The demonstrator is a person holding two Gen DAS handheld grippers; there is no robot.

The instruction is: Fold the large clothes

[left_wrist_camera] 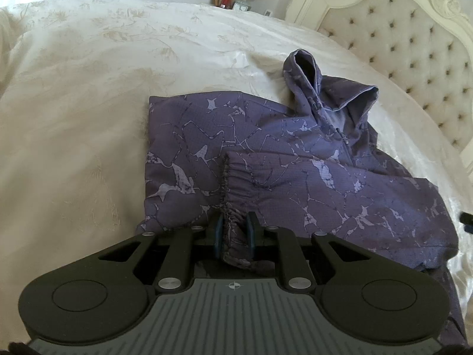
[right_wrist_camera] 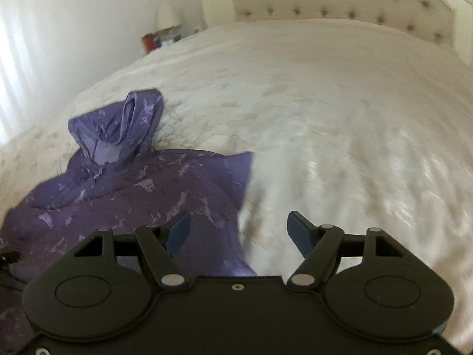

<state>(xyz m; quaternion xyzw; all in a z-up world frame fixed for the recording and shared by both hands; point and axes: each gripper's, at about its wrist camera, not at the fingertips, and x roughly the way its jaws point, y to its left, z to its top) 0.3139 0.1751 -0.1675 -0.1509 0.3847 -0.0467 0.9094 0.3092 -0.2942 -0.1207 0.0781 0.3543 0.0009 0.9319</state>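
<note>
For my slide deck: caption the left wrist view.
Left gripper shut on the elastic sleeve cuff of a purple hooded jacket on a cream bedspread.

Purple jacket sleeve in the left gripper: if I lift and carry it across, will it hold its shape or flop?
Probably flop: the purple jacket lies in soft folds on the bedspread, and the sleeve cuff is bunched between the left gripper's pads. The elastic gathers there likely help the grip. The fabric looks thin, so the body may drag along.
</note>
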